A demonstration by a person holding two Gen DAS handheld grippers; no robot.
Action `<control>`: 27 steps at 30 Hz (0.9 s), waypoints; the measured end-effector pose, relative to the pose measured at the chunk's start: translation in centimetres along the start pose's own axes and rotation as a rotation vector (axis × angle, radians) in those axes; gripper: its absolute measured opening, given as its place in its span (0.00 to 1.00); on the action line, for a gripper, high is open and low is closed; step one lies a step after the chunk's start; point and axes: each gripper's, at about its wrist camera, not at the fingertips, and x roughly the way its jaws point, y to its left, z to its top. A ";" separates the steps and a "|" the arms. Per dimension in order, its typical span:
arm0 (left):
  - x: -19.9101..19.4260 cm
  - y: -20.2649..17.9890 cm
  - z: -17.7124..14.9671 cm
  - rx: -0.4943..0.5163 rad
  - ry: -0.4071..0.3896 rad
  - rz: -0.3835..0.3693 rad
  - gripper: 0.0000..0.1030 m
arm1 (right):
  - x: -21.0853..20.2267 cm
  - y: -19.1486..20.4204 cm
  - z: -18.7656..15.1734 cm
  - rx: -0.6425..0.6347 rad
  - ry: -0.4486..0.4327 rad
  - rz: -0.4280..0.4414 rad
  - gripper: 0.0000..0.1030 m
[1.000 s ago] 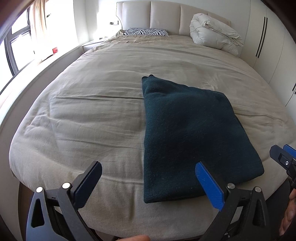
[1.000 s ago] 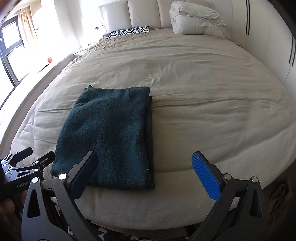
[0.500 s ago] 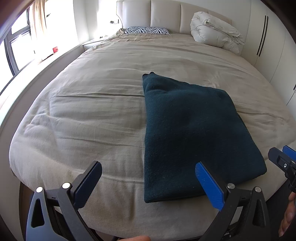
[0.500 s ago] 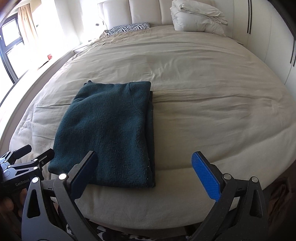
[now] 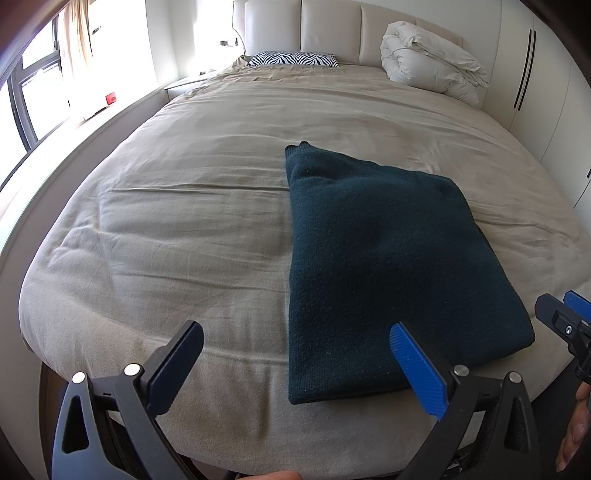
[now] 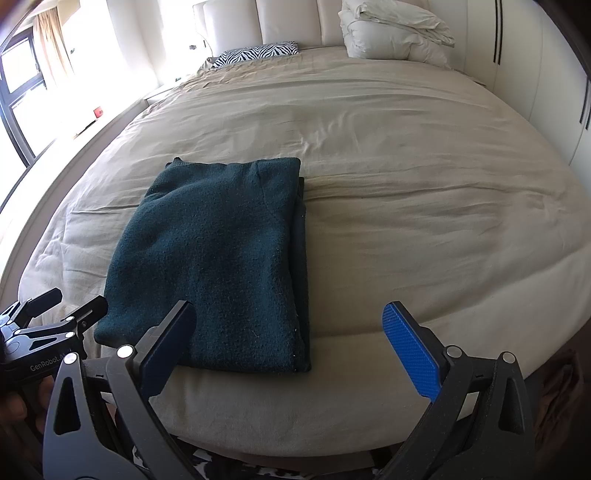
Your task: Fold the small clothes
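Though already folded into a neat rectangle near the foot edge of the bed (image 5: pixel 155 236), dark teal sweater (image 5: pixel 373 258) lies untouched; both left gripper (image 5: pixel 295 365) and right gripper (image 6: pixel 291 343) spread wide, holding nothing. Likely risk: pinching only the top layer, so dragging the stacked edges apart; or nudging it off the edge.

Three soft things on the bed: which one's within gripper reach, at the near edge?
The dark teal folded garment, flat on the bedsheet just ahead of both open grippers. The zebra pillow and white duvet bundle sit far back by the headboard.
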 end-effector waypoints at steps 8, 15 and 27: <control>0.1 0.0 0.0 0.001 0.002 0.001 1.00 | 0.3 -0.1 -0.1 0.007 0.006 0.002 1.00; 0.1 0.1 0.0 0.002 0.002 0.000 1.00 | 0.4 -0.1 0.0 0.008 0.008 0.003 1.00; 0.1 0.1 0.0 0.002 0.003 0.000 1.00 | 0.4 -0.1 0.0 0.009 0.008 0.003 1.00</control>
